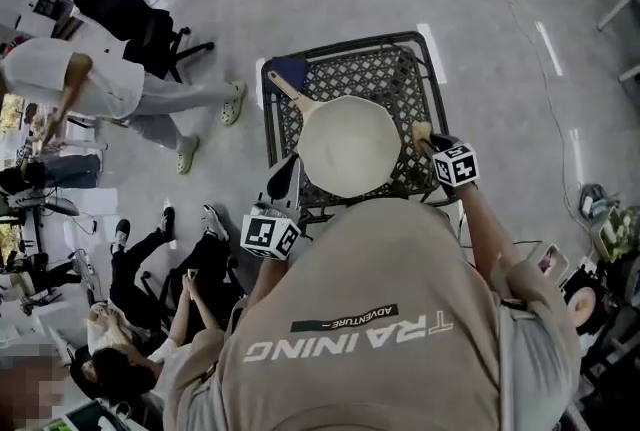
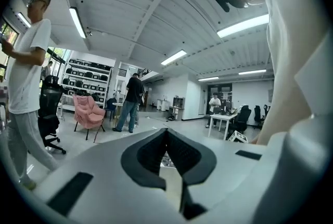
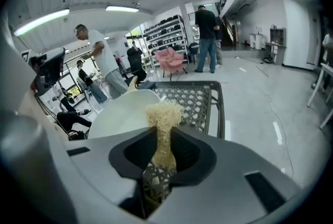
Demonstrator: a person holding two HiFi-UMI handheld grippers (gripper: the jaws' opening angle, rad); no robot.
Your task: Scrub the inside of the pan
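Head view shows a cream pan (image 1: 348,147) lying on a black mesh table (image 1: 400,69), its pale inside facing up and its handle (image 1: 285,87) pointing away to the upper left. The left gripper (image 1: 283,181) sits at the pan's near-left rim. In the left gripper view its jaws stand almost together, pinched on a thin pale edge that appears to be that rim. The right gripper (image 1: 432,144) is at the pan's right side, and its jaws are clamped on a straw-coloured fibre scrubber (image 1: 421,131). In the right gripper view the scrubber's frayed tuft (image 3: 164,114) sticks out past the jaws, with the pan (image 3: 117,111) just to its left and the mesh table (image 3: 200,98) behind. Whether the tuft touches the pan cannot be told. A person in white (image 1: 90,84) walks on the grey floor to the left of the table, and a pink chair (image 3: 170,59) stands farther back in the room.
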